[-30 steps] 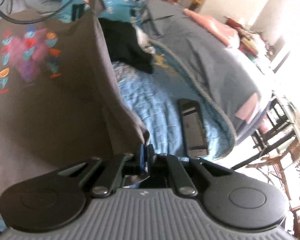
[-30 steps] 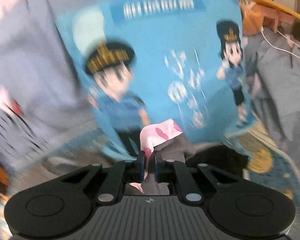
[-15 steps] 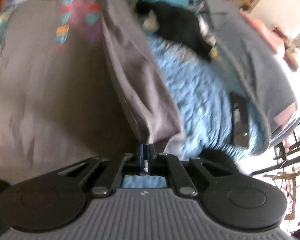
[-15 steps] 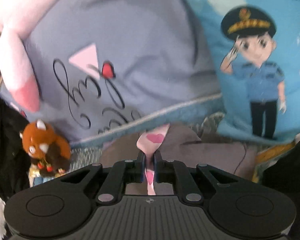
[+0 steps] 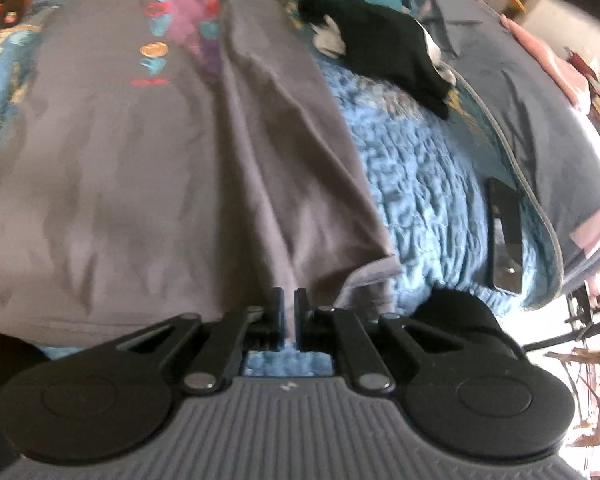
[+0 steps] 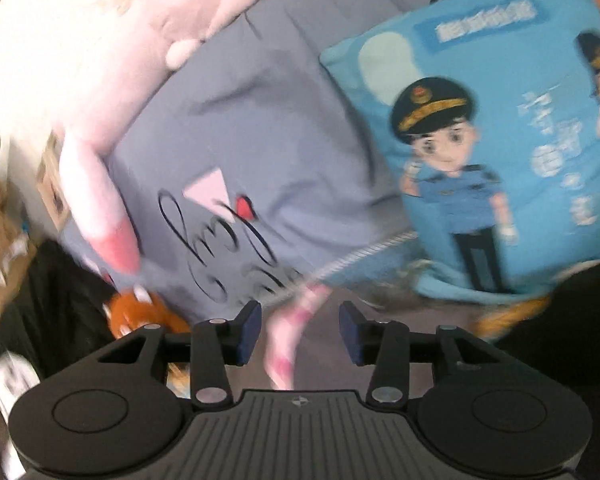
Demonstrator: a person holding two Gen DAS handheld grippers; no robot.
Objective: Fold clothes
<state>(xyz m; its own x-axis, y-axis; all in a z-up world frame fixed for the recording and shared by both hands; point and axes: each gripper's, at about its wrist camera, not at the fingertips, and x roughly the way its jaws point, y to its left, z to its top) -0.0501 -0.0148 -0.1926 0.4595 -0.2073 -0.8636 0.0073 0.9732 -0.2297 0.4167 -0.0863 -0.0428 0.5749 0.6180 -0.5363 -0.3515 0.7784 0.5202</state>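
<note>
Grey T-shirt (image 5: 148, 168): spread flat on the bed's blue quilted cover (image 5: 420, 184), coloured print toward the far end, right side folded inward with a long crease running near to far; hem at the near edge. Left gripper (image 5: 287, 312): jaws nearly pressed together, a narrow gap between them, sitting at the shirt's near hem; whether cloth is pinched cannot be told. Right gripper (image 6: 299, 330): jaws spread wide, a pink-and-white patterned strip of fabric (image 6: 288, 336) lying loose between them, touching neither pad, over grey cloth. Black garment (image 5: 384, 48): far right of the shirt, on the cover. Dark flat device (image 5: 505, 236): right, on the cover, well apart from the shirt. Grey pillow with script lettering (image 6: 260, 152) and blue cartoon-officer pillow (image 6: 480, 152): far, side by side. Pink plush (image 6: 100, 92): far left. Orange plush toy (image 6: 140, 314): near left.
</note>
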